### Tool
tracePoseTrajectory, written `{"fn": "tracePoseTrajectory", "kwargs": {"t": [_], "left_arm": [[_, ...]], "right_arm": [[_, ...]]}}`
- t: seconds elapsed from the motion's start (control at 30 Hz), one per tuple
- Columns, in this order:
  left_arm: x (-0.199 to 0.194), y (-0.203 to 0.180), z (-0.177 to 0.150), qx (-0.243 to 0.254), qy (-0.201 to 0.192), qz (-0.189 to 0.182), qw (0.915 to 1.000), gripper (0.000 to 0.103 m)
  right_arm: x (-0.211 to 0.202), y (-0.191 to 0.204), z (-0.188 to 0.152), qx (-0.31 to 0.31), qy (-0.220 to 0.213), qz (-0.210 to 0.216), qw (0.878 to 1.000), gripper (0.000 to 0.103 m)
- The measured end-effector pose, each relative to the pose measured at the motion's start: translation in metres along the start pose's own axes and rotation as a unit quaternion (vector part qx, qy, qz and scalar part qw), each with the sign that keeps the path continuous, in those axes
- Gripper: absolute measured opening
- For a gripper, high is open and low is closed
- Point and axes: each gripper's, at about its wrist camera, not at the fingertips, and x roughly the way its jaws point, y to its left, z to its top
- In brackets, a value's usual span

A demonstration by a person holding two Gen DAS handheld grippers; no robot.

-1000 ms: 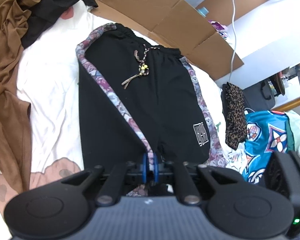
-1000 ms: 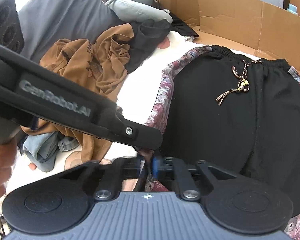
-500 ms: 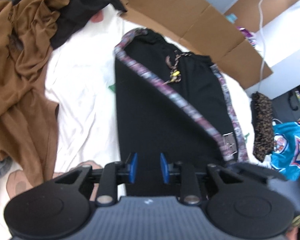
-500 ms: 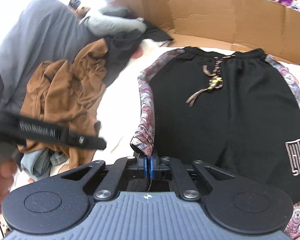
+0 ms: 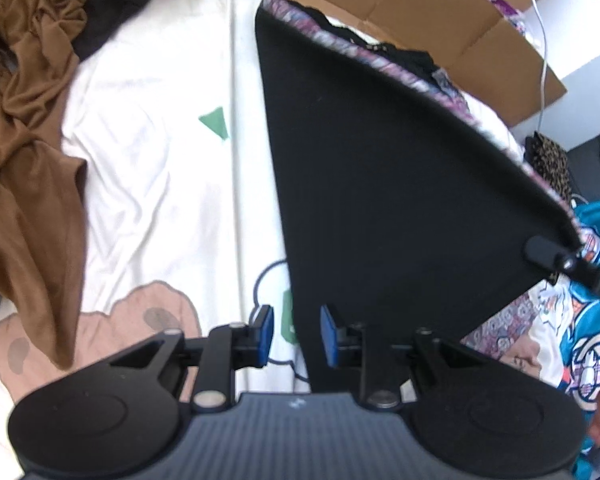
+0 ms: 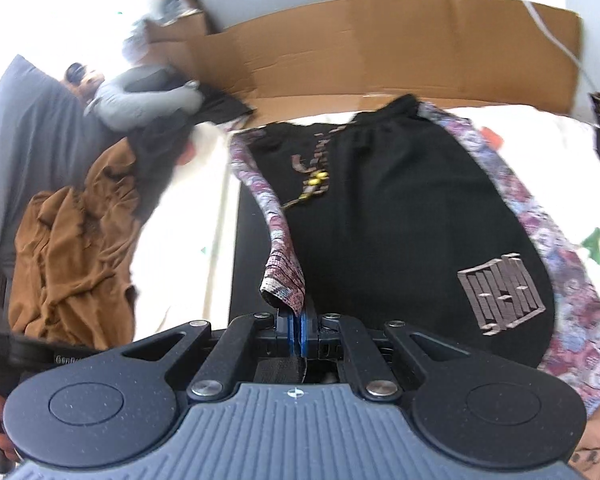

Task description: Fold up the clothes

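Black shorts [image 6: 400,220] with floral side stripes, a beaded drawstring and a grey logo lie on the white printed sheet [image 5: 160,140]. My right gripper [image 6: 298,332] is shut on the hem corner of one floral stripe and holds it up over the other leg. In the left wrist view that lifted leg shows as a taut black panel [image 5: 380,180], with a right gripper finger [image 5: 548,254] at its far corner. My left gripper [image 5: 296,336] is open at the panel's near lower edge, its right pad over the cloth and nothing pinched.
A crumpled brown garment [image 5: 24,120] and dark clothes lie on the left. Flattened cardboard [image 6: 380,48] lines the far side. A teal jersey [image 5: 592,320] and a leopard-print cloth [image 5: 552,168] sit on the right. A grey pillow [image 6: 20,140] lies far left.
My left gripper opened and let go of the hem it held. The right gripper, still shut on the stripe corner, carried that leg up and across to the right, over the other leg.
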Motion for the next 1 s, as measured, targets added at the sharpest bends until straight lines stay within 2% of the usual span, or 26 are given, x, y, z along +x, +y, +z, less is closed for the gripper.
{"fn": "tracePoseTrajectory", "kwargs": {"t": [0.3, 0.5, 0.7, 0.87, 1.0], "left_arm": [[0.025, -0.016, -0.007, 0.035, 0.031, 0.002, 0.9989, 0.026], [0.044, -0.03, -0.014, 0.052, 0.043, -0.025, 0.9975, 0.026], [0.067, -0.043, -0.025, 0.057, 0.061, -0.076, 0.9936, 0.027], [0.086, -0.046, -0.039, 0.056, 0.073, -0.123, 0.9881, 0.031], [0.098, -0.043, -0.057, 0.024, 0.079, -0.166, 0.9827, 0.033]], "right_arm": [[-0.017, -0.048, 0.004, 0.041, -0.008, -0.037, 0.998, 0.001], [-0.029, -0.086, 0.0, 0.079, -0.017, -0.068, 0.994, 0.001], [-0.036, -0.135, -0.012, 0.139, -0.022, -0.109, 0.984, 0.001], [-0.031, -0.181, -0.034, 0.193, -0.006, -0.144, 0.971, 0.001], [-0.023, -0.204, -0.051, 0.207, 0.01, -0.157, 0.966, 0.001]]}}
